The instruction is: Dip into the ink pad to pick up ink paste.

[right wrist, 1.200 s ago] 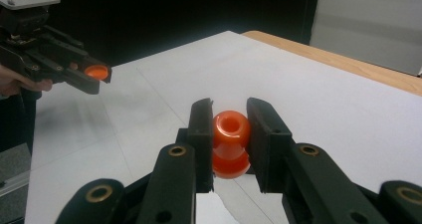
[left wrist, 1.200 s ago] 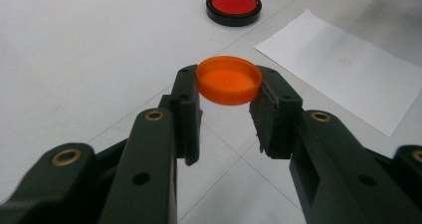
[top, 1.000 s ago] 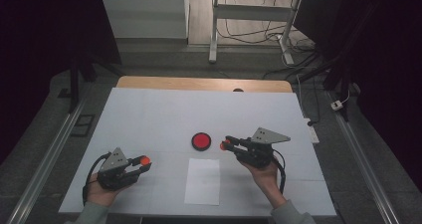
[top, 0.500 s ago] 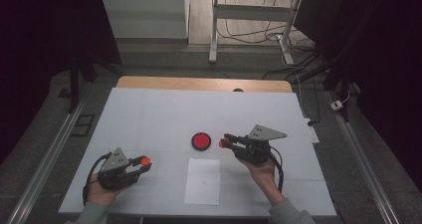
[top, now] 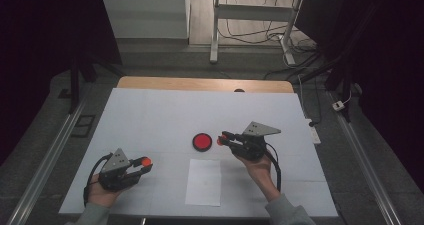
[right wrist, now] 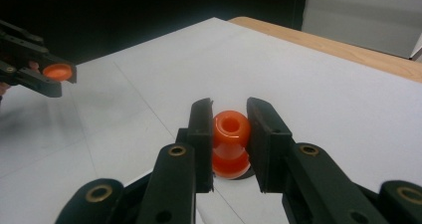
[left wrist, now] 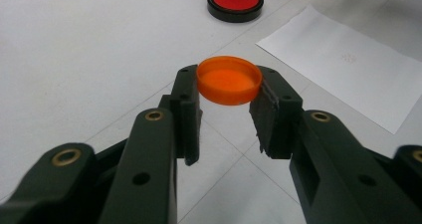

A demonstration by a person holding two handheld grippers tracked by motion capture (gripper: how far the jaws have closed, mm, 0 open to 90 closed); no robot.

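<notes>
1. Since a second ago, the right gripper (top: 223, 138) has edged closer to the red disc (top: 202, 141) at mid-frame in the high view; the left gripper (top: 143, 165) has barely shifted at lower left.
2. Left jaws clamp a shallow orange cap (left wrist: 229, 79), round, glossy, open side up.
3. Right jaws pinch an orange spool-shaped piece (right wrist: 230, 142) with a hole in its top.
4. Its lower end is hidden behind the jaws; whether it touches the disc is unclear.
5. Count: two grippers, one cap, one spool, one black-rimmed red disc, one paper sheet (top: 204, 182) on the white table (top: 165, 115).
</notes>
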